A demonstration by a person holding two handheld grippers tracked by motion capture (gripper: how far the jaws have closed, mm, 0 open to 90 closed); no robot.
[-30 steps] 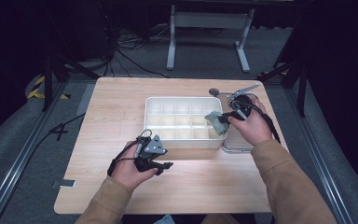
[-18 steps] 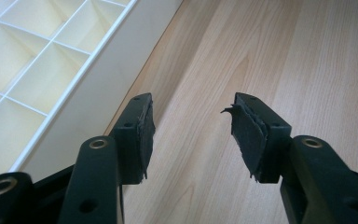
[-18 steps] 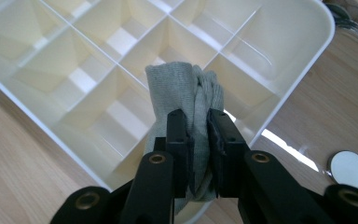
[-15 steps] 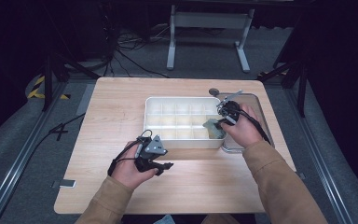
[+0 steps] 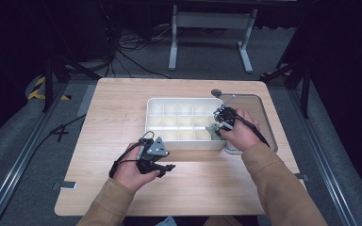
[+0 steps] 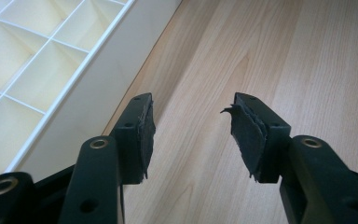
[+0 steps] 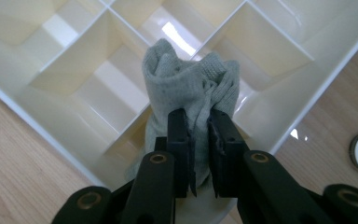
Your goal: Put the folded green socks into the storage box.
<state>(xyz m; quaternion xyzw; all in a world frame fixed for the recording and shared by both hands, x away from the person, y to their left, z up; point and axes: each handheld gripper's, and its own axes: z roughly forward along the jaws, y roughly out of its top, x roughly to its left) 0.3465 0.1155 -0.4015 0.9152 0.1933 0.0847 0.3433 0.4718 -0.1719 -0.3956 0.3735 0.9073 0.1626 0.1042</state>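
Pale wood-grain bench (image 5: 122,113), rectangular, with rounded corners. Toward the near edge, left of centre: left gripper (image 6: 193,135), black, jaws spread wide over bare wood, nothing between them; pads (image 6: 247,140) of dark rubbery sheet, frayed and peeling at the edges; a grey three-cornered plate on top in the high view (image 5: 158,167). Just beyond it, at mid-bench: white plastic divider tray (image 5: 179,141), rectangular, glossy, partitioned by thin walls into a grid of square compartments, near wall smooth and plain. At the tray's near right corner: right gripper (image 7: 199,140), black, jaws pressed onto a grey sock (image 7: 191,88) of soft knit fabric, bunched into a rumpled roll, pinched at its lower part, folded top rising past the jaw tips, held above the corner compartments; whether touching a divider, cannot tell. Seen in the high view at (image 5: 215,128). Against the tray's right side: clear plastic lid (image 5: 257,110), flat, rounded corners. Near the far right, beyond the tray: small round disc (image 5: 216,92), grey with a pale face.
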